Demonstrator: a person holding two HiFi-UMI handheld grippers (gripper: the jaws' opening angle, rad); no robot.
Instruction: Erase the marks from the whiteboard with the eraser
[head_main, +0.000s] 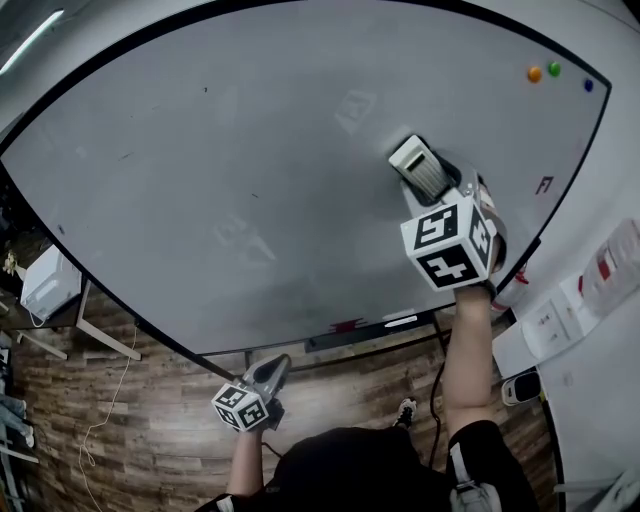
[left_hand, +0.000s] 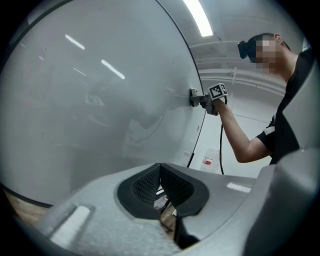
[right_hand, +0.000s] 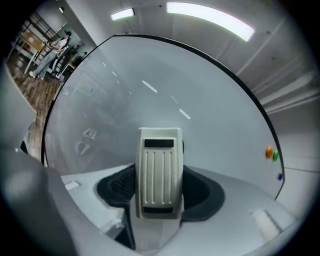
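1. The right gripper (right_hand: 160, 187) clamps the ribbed white plastic eraser (right_hand: 160, 172) between its jaws, and the eraser lies against the large pale-grey whiteboard (head_main: 250, 170), right of its middle.
2. The left gripper (left_hand: 162, 187), jaws together with nothing between them, hangs below the whiteboard's bottom edge.
3. Faint grey smudges (head_main: 245, 240) show near the whiteboard's middle.

Glossy whiteboard (head_main: 250, 180); ribbed plastic eraser (right_hand: 159, 172)

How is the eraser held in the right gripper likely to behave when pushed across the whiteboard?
Probably stiff: the eraser shows a ribbed moulded plastic back, so the right gripper should not bend it. Likely light, being a slim shell. Clamped by its long sides, it may pivot if pressed unevenly on the whiteboard.
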